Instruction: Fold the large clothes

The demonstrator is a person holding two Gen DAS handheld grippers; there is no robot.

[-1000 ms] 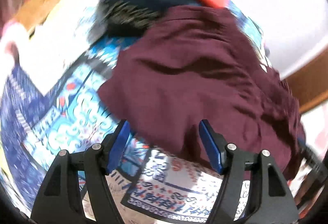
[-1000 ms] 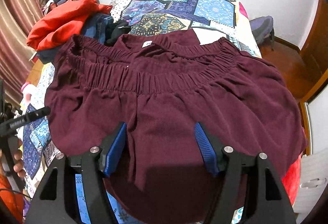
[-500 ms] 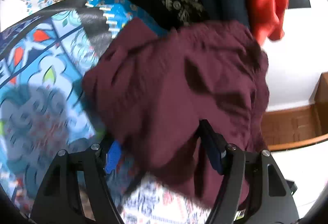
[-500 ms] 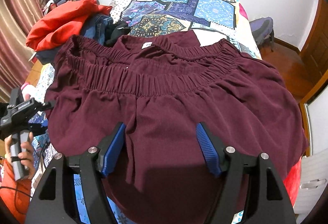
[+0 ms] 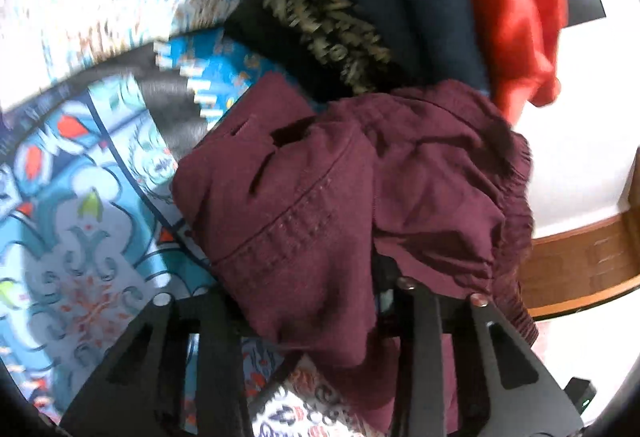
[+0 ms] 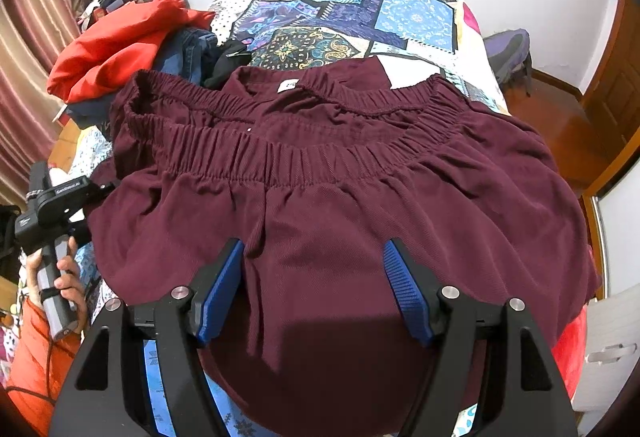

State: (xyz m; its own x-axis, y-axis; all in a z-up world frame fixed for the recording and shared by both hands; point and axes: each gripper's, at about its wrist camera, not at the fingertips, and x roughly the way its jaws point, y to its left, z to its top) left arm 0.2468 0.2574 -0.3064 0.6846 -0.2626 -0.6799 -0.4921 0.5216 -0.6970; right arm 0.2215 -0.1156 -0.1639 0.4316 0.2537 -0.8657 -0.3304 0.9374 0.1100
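A bed (image 6: 420, 17) with a patchwork quilt fills the white-walled room, a curtain on its left and wood floor and a door frame on its right. The quilt's far half lies bare; the left side is crowded by a pile of clothes (image 6: 120, 45), red on top of dark blue. The right edge of the bed drops to open floor.

The maroon garment (image 6: 360, 177) is spread across the near half of the bed, its long axis running left to right, gathered elastic waistband toward the far end. The cloth is a fine twill, ribbed at the band, with a small white label inside the opening. Its left corner lies just beside the pile.

The right gripper (image 6: 316, 285) hangs over the garment's near middle, blue ribbed pads well apart, nothing pinched between them.

The left gripper (image 5: 308, 301), held in a hand (image 6: 60, 277) at the bed's left edge, is closing on the garment's bunched corner (image 5: 320, 197); cloth drapes over and between its black fingers, hiding the pads, so I cannot tell whether they press yet.
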